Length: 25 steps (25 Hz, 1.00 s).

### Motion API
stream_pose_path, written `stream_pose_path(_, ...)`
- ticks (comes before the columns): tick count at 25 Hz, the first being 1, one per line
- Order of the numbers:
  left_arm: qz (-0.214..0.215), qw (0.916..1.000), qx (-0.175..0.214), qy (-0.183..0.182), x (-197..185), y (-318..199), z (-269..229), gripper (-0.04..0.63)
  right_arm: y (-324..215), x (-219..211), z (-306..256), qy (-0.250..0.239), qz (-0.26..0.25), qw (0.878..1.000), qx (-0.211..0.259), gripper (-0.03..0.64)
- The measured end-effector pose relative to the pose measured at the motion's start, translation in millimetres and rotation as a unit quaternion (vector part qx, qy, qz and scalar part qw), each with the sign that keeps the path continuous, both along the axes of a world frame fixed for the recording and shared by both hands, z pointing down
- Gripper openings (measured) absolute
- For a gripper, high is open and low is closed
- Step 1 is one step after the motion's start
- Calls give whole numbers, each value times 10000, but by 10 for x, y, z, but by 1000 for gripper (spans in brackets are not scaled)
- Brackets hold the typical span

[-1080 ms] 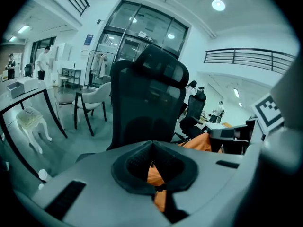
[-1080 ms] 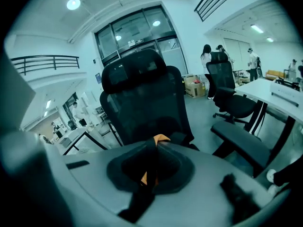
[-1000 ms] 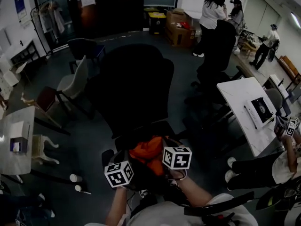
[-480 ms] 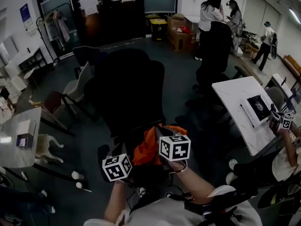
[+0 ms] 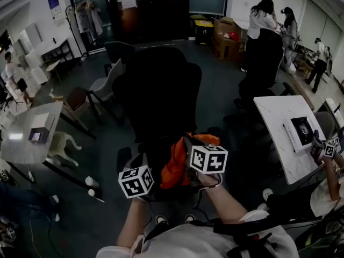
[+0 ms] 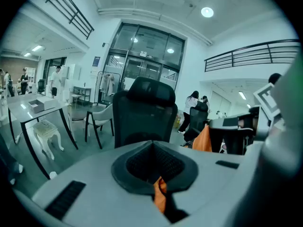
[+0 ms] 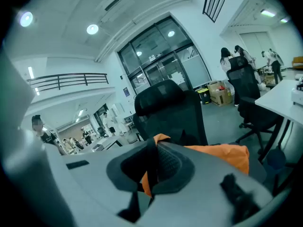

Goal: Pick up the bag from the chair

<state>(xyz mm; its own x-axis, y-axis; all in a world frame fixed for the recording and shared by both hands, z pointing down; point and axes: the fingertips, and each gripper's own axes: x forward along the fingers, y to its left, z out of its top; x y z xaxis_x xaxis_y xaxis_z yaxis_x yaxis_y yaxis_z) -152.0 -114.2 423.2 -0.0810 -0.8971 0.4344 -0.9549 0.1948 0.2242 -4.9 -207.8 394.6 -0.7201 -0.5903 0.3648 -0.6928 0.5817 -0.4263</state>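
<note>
2 jaw sets we log clamped on crumpled orange fabric bag [image 5: 174, 164]: left gripper [image 6: 154, 173], right gripper [image 7: 152, 161]; black mesh office chair [image 5: 156, 90] adj.

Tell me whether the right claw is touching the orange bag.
Touching. The right gripper view shows the right claw shut on the orange bag, fabric pinched in its grip.

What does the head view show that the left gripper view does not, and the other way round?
Only the head view: the person's arms and a white table with a book. Only the left gripper view: ceiling lights, a railing, and the left gripper shut on a strip of the bag. Both: the black chair and the orange bag.
</note>
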Motion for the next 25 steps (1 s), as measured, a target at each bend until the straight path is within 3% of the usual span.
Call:
stream_pose_path(6,198,9997,156,-59,-91,64,-106,12,122,30,-46,-28,203,9998,36,38)
stream_pose_path(12,133,9997,146,112,-178,171,-12,12,276,-79,15,123,235,9996,137,37)
stream_pose_path(25,-13,9999,118,31,-250,261,-46,12,289,-108,-38,312,185,9987,354,37)
